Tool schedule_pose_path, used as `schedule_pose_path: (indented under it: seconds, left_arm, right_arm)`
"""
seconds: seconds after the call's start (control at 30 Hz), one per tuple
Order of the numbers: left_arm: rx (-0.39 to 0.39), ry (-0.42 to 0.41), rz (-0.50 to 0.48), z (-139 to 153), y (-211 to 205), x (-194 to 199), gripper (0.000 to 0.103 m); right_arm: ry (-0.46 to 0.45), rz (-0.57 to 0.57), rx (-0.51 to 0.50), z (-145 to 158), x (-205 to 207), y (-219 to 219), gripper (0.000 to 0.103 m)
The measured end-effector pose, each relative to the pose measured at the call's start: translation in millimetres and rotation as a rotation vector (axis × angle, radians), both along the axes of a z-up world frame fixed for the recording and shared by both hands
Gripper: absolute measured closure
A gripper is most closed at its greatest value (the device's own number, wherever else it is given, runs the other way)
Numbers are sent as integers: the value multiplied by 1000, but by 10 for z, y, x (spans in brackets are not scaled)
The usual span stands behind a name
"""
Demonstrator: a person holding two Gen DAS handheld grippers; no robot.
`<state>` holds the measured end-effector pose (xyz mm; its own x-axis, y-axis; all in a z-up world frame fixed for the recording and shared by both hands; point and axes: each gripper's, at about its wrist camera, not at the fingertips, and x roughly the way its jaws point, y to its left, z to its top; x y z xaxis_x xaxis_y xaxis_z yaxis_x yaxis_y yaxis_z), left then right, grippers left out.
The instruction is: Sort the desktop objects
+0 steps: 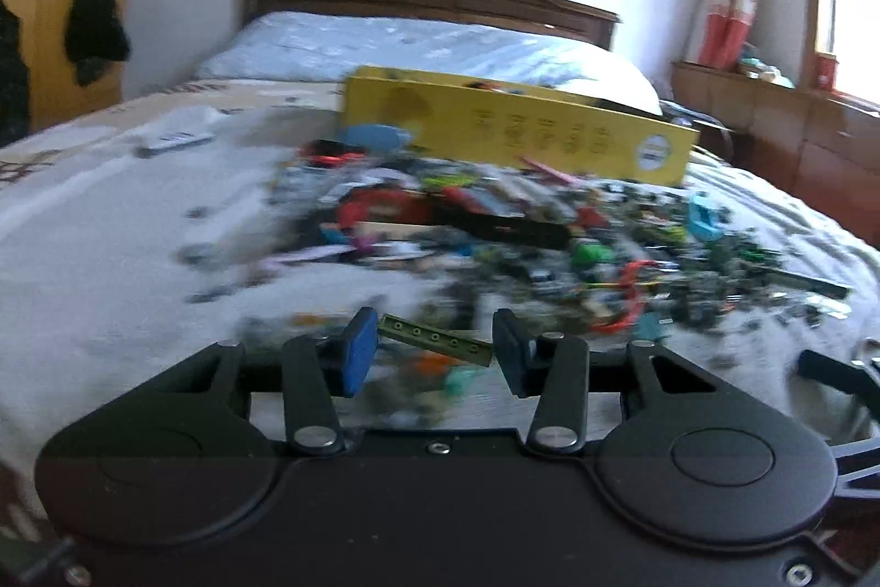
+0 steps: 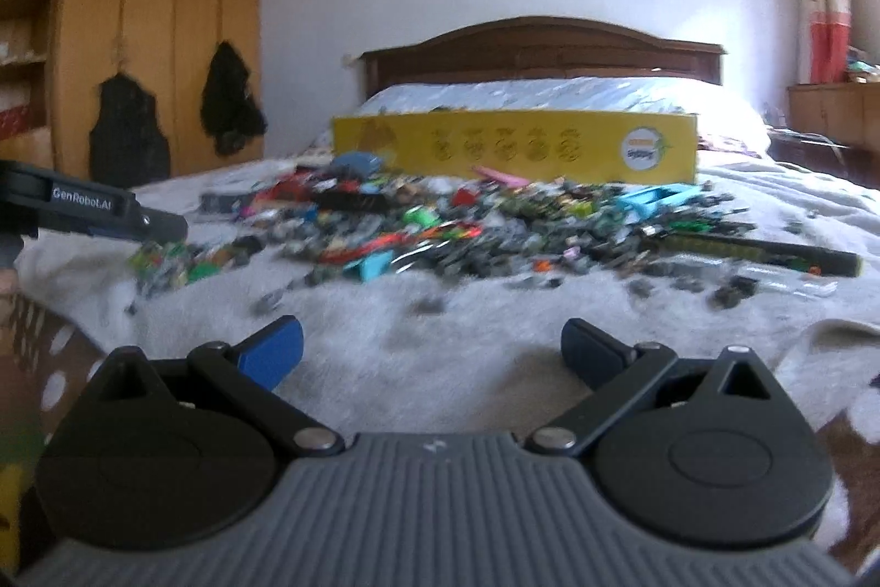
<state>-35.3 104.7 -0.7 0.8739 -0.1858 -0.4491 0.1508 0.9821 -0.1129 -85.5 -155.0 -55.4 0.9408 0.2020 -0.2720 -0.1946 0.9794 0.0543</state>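
Observation:
A heap of small colourful building pieces (image 1: pixel 495 235) (image 2: pixel 467 224) is spread over the white bedcover. Behind it stands a long yellow box (image 1: pixel 517 130) (image 2: pixel 511 144). My left gripper (image 1: pixel 434 345) is shut on a short olive-green perforated beam (image 1: pixel 434 336), which lies crosswise between the blue left pad and the dark right pad, just above the heap's near edge. My right gripper (image 2: pixel 434 347) stands wide open over bare bedcover short of the heap, nothing between its fingers. The left tool's black casing (image 2: pixel 88 202) shows at the far left of the right wrist view.
A long dark green strip (image 2: pixel 759 251) lies at the heap's right edge. A white flat object (image 1: pixel 176 138) rests on the bed to the left. Beyond the box are the pillows and a wooden headboard (image 2: pixel 544 48). A wardrobe (image 2: pixel 165 9) stands left, a low cabinet (image 1: pixel 770 114) right.

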Motion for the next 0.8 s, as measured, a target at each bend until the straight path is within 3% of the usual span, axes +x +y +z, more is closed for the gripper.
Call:
schedule_pose_path:
  seconds: [0.07,0.2,0.3,0.53,0.7,0.8]
  left_arm:
    - [-19,18,-39,0,-169,62,60]
    - [-31,40,-55,4,-391,164,60]
    - [-23,48,-47,-3,-461,188,59]
    - [-2,53,-26,-32,-406,154,59]
    - [-9,50,-21,-33,-377,129,59]
    - [6,42,-28,-38,-404,92,59]
  right_arm:
    - [4,-21,-10,17,42,-35,6]
    - [11,-16,-21,47,116,-47,34]
    - [-6,32,-41,38,130,32,42]
    - [-8,77,-44,-10,233,169,46]
    - [-15,31,-72,-33,222,149,82]
    - [-12,16,-42,-25,209,84,84]
